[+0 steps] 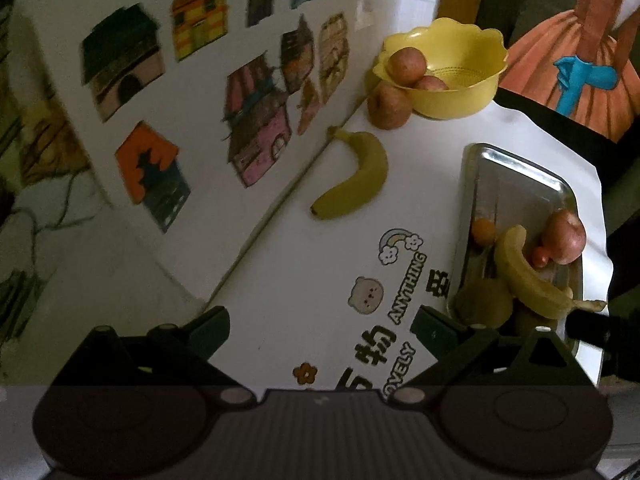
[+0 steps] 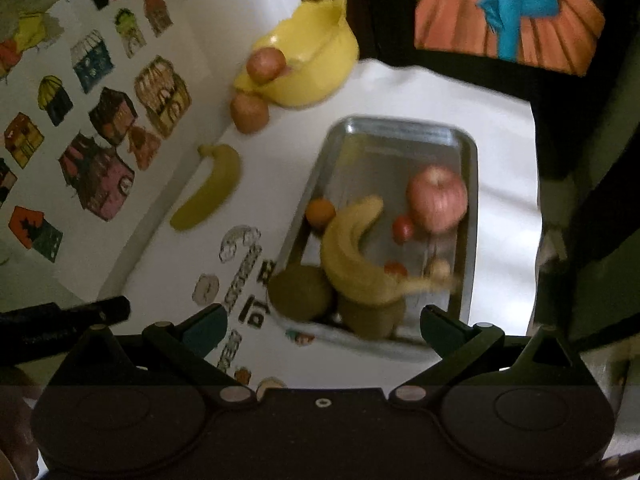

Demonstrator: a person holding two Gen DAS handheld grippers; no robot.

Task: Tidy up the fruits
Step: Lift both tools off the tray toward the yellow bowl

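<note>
Loose banana (image 1: 354,176) and apple (image 1: 388,106) lie left of metal tray (image 2: 468,208); yellow bowl (image 1: 452,76) far. Both left gripper (image 1: 320,330) and right gripper (image 2: 322,326) are spread wide, nothing held.

wall: white board (image 1: 192,92) with paper house drawings (image 1: 122,62) | table: white cloth (image 1: 304,264) with cartoon prints and letters | back: painting of an orange dress with blue bow (image 2: 508,12) | light: dim, corners dark
</note>
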